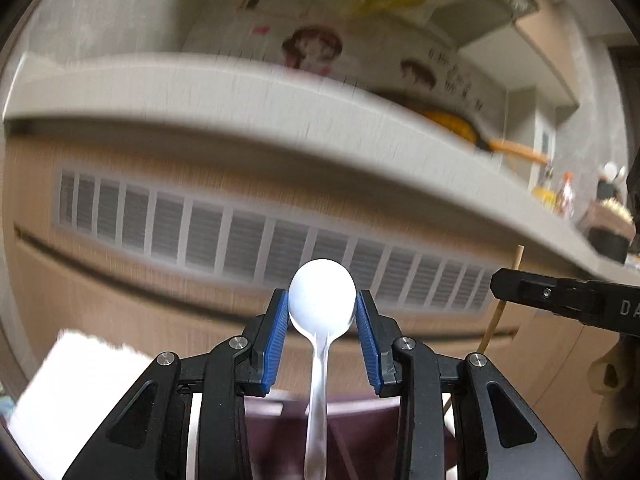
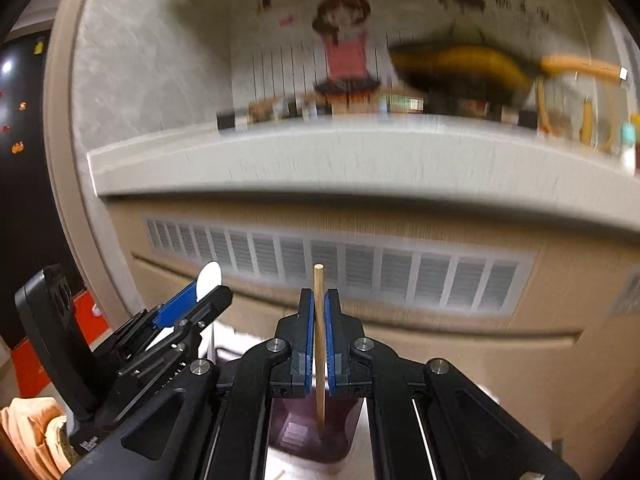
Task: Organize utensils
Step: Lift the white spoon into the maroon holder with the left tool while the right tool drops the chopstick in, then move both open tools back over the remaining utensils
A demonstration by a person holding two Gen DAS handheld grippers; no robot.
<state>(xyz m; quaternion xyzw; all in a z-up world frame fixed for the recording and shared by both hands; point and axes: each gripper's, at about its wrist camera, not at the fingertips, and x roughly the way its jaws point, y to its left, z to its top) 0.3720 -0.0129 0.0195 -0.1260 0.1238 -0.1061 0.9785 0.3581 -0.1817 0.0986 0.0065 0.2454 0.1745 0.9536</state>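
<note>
Two tools: left tool point(image 1: 322, 312) grips one spoon point(image 1: 322, 300), right tool point(image 2: 319, 312) one chopstick point(image 2: 319, 320)

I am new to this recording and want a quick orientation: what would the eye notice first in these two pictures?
First, the white spoon standing bowl-up between the blue pads of the left gripper, in the middle of the left wrist view. Next, the thin wooden stick held upright in the shut right gripper, above a dark purple container. Behind both runs a blurred pale counter with a slatted vent below it.
</note>
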